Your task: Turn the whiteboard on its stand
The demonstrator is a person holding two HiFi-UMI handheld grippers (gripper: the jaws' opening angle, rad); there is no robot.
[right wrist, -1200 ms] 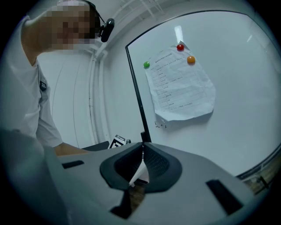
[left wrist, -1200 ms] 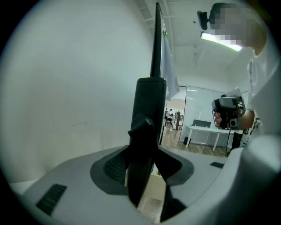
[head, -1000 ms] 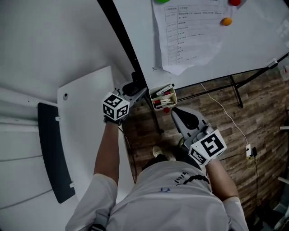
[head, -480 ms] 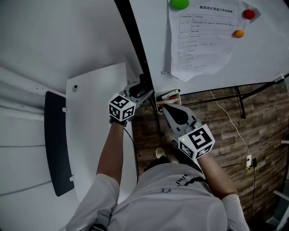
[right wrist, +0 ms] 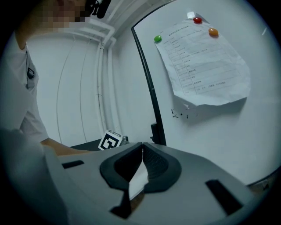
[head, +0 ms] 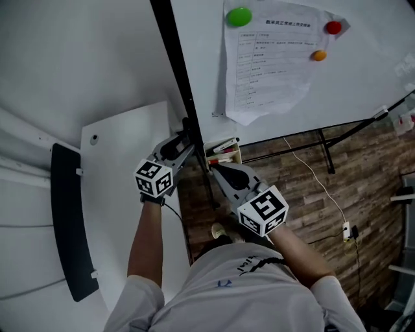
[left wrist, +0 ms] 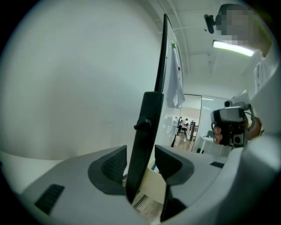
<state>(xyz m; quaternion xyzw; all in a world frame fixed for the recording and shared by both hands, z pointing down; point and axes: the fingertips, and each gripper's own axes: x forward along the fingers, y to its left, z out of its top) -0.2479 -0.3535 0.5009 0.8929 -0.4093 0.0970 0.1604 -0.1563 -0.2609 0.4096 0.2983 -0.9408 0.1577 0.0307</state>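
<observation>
Left gripper (head: 183, 137) jaws apart astride the whiteboard (head: 363, 65)'s frame (head: 175, 58); right gripper (head: 215, 168) jaws closed, empty. Wood floor (head: 305, 188) below whiteboard, white surface (head: 117, 168) left.

1. Printed paper sheet (head: 272, 65), upper centre, lower edge curling.
2. Magnets on the sheet: green (head: 239, 16) at its top left corner, red (head: 333, 27) at its top right, orange (head: 318, 56) just below the red.
3. Small open box (head: 222, 153) of markers, centre.
4. White tabletop (head: 117, 175), left of centre.
5. Black panel (head: 68, 220), far left.
6. Wood-pattern floor (head: 292, 175), right half.
7. White cable (head: 322, 188), running down to a plug block (head: 348, 231), lower right.
8. Ceiling light (left wrist: 232, 47), upper right of the left gripper view.
</observation>
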